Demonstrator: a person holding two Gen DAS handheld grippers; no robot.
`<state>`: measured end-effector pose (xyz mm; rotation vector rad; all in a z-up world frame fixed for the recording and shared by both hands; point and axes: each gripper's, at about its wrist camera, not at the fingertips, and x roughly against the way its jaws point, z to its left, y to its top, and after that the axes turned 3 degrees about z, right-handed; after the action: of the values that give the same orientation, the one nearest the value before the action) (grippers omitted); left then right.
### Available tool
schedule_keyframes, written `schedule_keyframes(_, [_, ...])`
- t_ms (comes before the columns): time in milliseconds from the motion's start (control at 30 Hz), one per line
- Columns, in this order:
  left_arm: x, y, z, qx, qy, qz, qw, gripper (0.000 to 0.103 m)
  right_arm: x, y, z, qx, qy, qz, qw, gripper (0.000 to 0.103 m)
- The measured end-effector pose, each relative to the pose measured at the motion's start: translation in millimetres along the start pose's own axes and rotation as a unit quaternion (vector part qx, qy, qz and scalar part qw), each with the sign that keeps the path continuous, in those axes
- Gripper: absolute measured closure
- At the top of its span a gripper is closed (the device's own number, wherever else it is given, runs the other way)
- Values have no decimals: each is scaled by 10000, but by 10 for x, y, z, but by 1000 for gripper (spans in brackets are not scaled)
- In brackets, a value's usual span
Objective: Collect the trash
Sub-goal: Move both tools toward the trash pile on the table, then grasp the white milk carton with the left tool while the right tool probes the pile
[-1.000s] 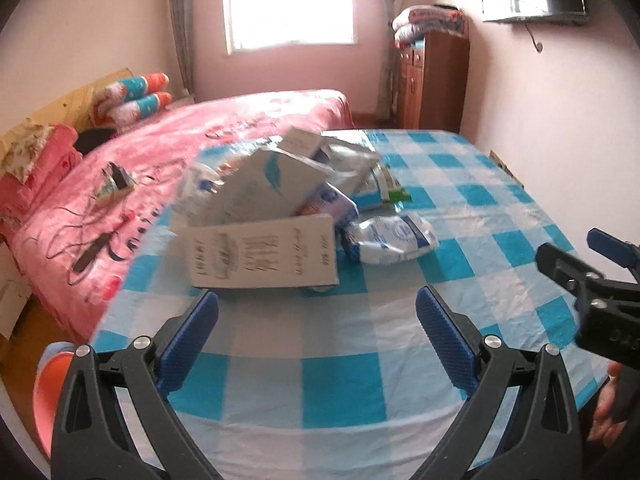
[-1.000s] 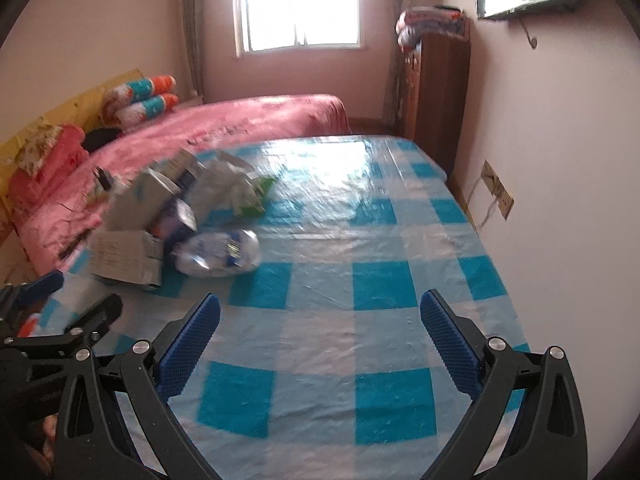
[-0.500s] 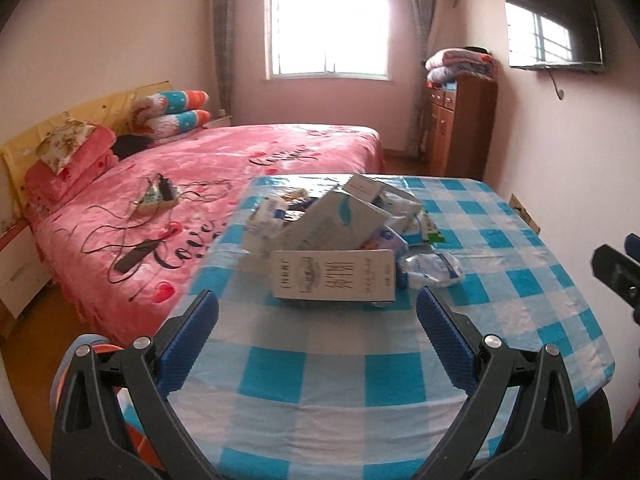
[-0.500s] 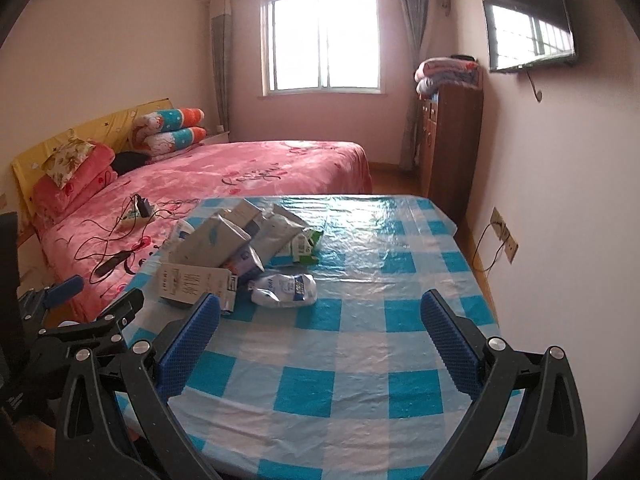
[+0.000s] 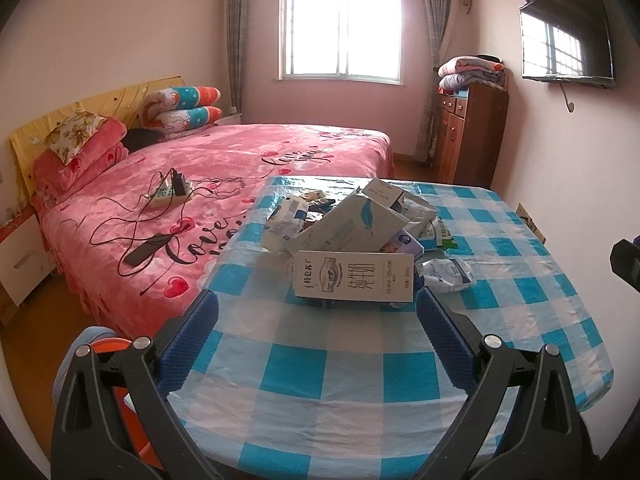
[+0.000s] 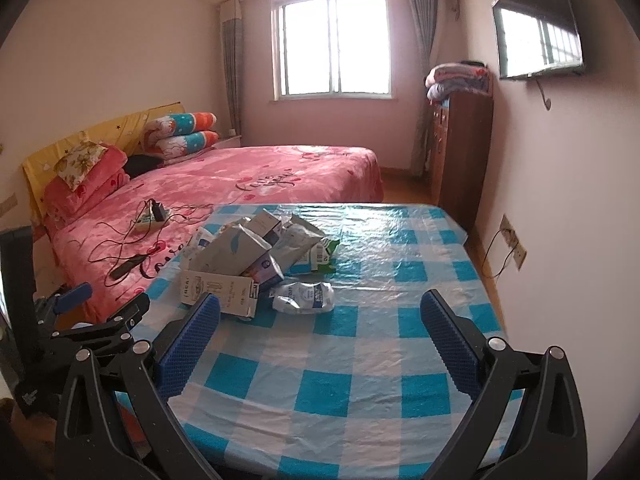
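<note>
A heap of trash lies on the blue-checked table: a white milk carton on its side in front, a grey-blue carton leaning over it, and a crumpled white-blue pouch to the right. My left gripper is open, hanging above the table's near edge, short of the milk carton. My right gripper is open too, with nothing between its fingers. In the right wrist view the milk carton, the pouch and the left gripper lie to the left.
A pink bed with cables and a phone stands left of the table. An orange bin sits below the table's left corner. A wooden cabinet and a wall-mounted TV are on the right wall.
Both grippers have pulled back and risen away from the trash heap, so the table and room look smaller and farther. Both stay open.
</note>
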<state>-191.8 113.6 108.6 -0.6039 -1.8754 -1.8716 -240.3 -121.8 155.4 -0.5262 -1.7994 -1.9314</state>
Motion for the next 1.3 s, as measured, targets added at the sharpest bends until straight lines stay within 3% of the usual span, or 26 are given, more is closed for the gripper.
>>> schedule_keyframes(233, [-41, 18, 97, -39, 85, 63, 9999, 3, -172, 14, -81, 123, 257, 267, 9992, 4])
schedule_keyframes(633, [-326, 52, 299, 566, -802, 603, 9933, 3, -632, 56, -187, 124, 857, 608, 9944, 4])
schedule_keyframes(800, [-488, 111, 319, 691, -792, 786, 9914, 3, -868, 29, -250, 68, 1007, 871, 9911, 4])
schedule_keyframes(1000, [-776, 91, 361, 1435, -1259, 1350, 9723, 3, -1254, -30, -318, -33, 1208, 1218, 9852, 4])
schedule_keyframes(1200, [-1039, 79, 358, 2291, -1857, 1695, 9404, 3, -1598, -58, -389, -308, 1438, 1530, 9772, 4])
schedule_keyframes(1300, [-1184, 67, 371, 2730, -2086, 1871, 9203, 3, -1721, -24, -401, -420, 1621, 1567, 9734, 4])
